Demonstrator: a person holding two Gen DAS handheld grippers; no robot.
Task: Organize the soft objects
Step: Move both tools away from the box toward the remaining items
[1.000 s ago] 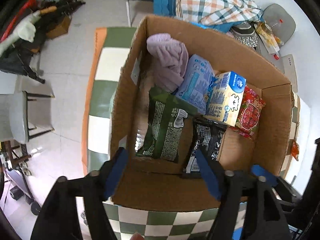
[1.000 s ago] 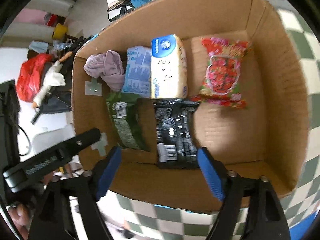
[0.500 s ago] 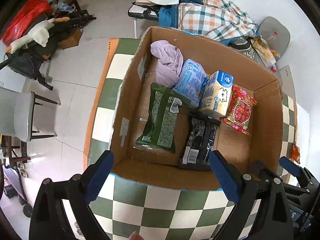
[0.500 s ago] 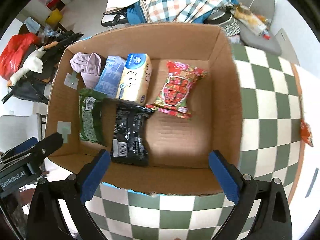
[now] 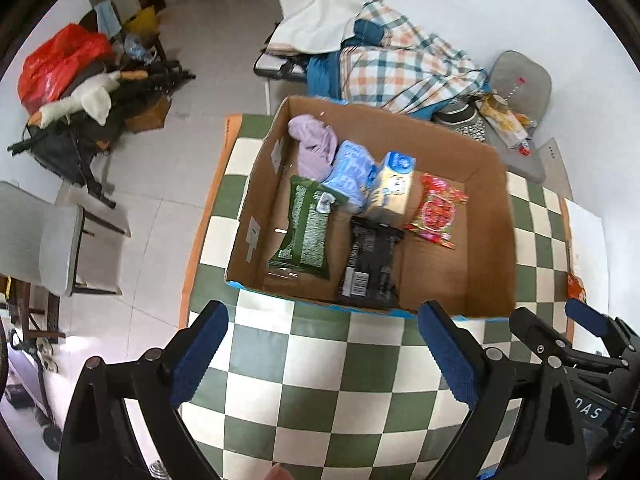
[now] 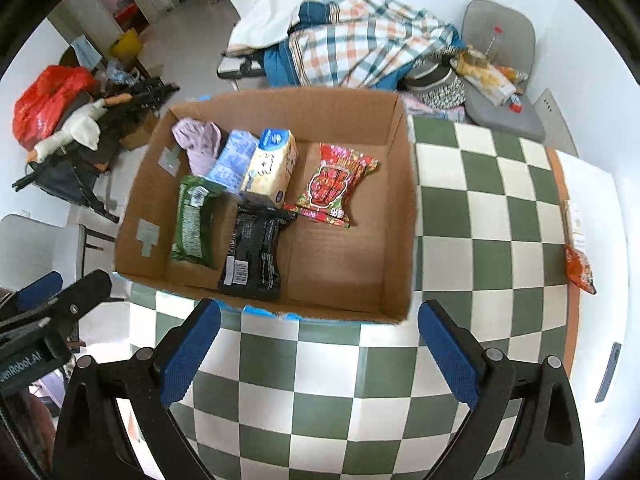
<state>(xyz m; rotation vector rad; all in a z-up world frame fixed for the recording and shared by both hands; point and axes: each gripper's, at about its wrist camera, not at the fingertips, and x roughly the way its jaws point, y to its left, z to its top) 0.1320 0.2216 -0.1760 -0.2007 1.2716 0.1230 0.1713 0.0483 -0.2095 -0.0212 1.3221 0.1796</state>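
An open cardboard box (image 5: 492,240) (image 6: 396,208) stands on a green and white checkered table. Inside lie a lilac cloth (image 5: 314,144) (image 6: 198,140), a blue tissue pack (image 5: 352,174) (image 6: 232,164), a cream tissue pack (image 5: 390,190) (image 6: 272,170), a red snack bag (image 5: 434,210) (image 6: 334,182), a green bag (image 5: 306,226) (image 6: 194,220) and a black bag (image 5: 370,262) (image 6: 254,250). My left gripper (image 5: 322,358) is open and empty above the table, short of the box. My right gripper (image 6: 320,354) is open and empty too, beside it.
A small orange packet (image 6: 580,270) (image 5: 575,286) lies at the table's right edge. Past the box are a bed with a plaid blanket (image 6: 360,40), a grey chair (image 6: 500,40) and a pile of bags (image 5: 80,92) on the floor. A chair (image 5: 60,248) stands at left.
Both grippers have pulled back and up from the box, so its whole inside and the checkered table in front now show. The items in the box have not moved.
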